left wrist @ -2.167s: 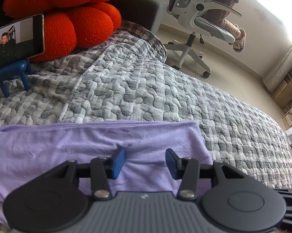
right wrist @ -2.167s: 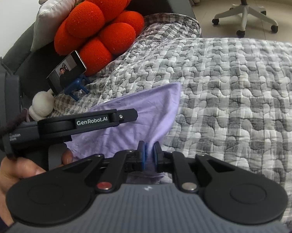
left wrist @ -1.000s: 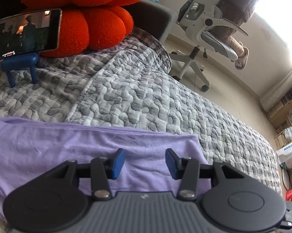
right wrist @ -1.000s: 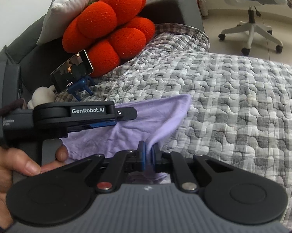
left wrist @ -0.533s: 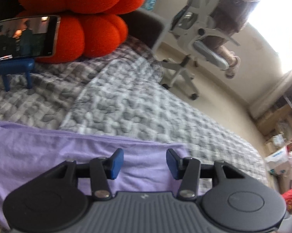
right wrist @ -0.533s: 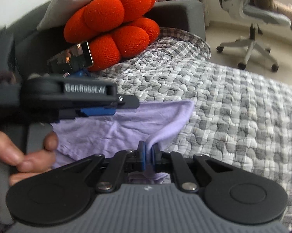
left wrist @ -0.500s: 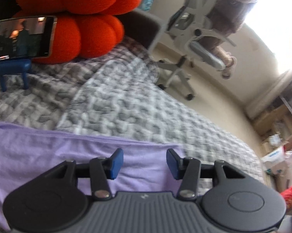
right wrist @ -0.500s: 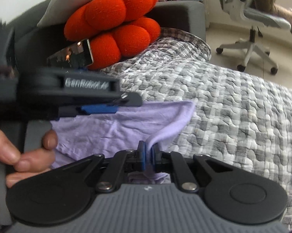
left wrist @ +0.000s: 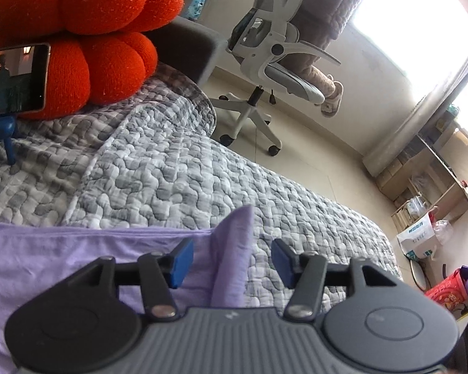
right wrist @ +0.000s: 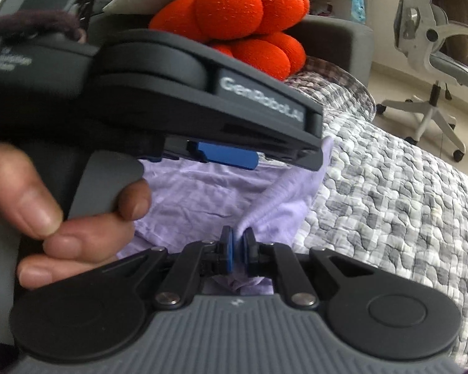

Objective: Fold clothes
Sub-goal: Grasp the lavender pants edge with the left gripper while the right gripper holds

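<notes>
Fingers of the person's left hand (right wrist: 47, 205) wrap the handle of the left tool (left wrist: 229, 260), which reaches across the right-wrist view from the left, close above the right tool (right wrist: 237, 251) and level over the cloth (left wrist: 62, 258). Its blue pads (left wrist: 181, 261) stand wide apart, holding nothing; a raised fold of the purple cloth stands up in the gap between them, nearer the left pad, and I cannot tell whether it touches either one.

The right tool sits low and points forward along the bed (left wrist: 202, 180). Its two fingers are closed tight on a pinch of cloth, and from that pinch a ridge of fabric rises ahead and to the right, toward the tip of the left tool. The rest of the cloth lies flat and creased on the grey quilted bed cover, ahead and to the left of the right tool, under the left tool's body.

Far ahead of both tools, an orange cushion (left wrist: 78, 31) rests at the head of the bed. Beside it, a phone (left wrist: 14, 79) sits on a blue stand (left wrist: 2, 131), its screen lit. Ahead to the right, off the bed, is a white chair (left wrist: 274, 62) on the floor.
</notes>
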Demonstrator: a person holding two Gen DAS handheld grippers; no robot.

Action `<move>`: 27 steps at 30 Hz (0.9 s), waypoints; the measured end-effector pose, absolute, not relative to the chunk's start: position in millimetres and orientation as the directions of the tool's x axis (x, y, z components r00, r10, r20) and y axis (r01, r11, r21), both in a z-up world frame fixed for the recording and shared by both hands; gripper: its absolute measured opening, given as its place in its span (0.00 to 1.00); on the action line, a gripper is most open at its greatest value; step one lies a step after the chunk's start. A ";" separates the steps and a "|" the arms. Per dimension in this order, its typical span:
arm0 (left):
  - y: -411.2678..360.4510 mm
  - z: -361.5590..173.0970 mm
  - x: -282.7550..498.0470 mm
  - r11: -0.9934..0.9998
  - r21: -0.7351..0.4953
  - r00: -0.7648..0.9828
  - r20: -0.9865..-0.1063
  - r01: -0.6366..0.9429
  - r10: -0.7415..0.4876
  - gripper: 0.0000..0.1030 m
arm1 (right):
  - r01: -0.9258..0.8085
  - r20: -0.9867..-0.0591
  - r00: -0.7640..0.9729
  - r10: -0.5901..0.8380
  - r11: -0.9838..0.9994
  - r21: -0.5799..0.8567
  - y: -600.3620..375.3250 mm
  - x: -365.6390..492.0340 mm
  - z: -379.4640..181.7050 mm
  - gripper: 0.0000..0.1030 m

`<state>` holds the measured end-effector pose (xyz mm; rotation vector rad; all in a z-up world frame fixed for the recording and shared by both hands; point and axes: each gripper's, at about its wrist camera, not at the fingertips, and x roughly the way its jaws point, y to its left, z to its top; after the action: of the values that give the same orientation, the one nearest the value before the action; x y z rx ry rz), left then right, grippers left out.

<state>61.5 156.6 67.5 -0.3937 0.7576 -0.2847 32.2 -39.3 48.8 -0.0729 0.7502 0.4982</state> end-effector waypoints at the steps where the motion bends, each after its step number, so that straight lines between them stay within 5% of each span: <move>1: 158.8 68.4 61.1 0.887 -0.448 0.697 -0.602 0.108 -0.389 0.55 | -0.463 -0.668 0.623 0.407 0.880 0.104 -37.4 30.5 48.0 0.09; 12: 176.6 62.6 65.3 0.821 -0.564 0.662 -0.582 0.089 -0.472 0.58 | -0.484 -0.648 0.648 0.400 0.873 0.054 -29.6 26.7 46.9 0.09; 18: 164.4 60.5 69.9 0.858 -0.499 0.641 -0.620 0.122 -0.452 0.56 | -0.503 -0.643 0.648 0.408 0.863 0.040 -29.1 25.2 46.6 0.09; 22: 162.0 53.6 75.4 0.872 -0.474 0.609 -0.657 0.123 -0.444 0.42 | -0.517 -0.638 0.649 0.415 0.855 0.029 -25.9 22.0 48.5 0.09; 25: 164.6 50.0 78.0 0.876 -0.471 0.601 -0.672 0.105 -0.433 0.18 | -0.518 -0.635 0.652 0.416 0.855 0.028 -26.2 21.3 49.7 0.09; 27: 167.4 50.1 77.0 0.875 -0.475 0.606 -0.668 0.099 -0.431 0.11 | -0.516 -0.635 0.652 0.415 0.856 0.030 -26.0 21.9 51.1 0.09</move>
<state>77.0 167.4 50.1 -0.4159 0.8709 -0.3170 21.9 -26.0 51.1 -0.1585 0.6790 0.5309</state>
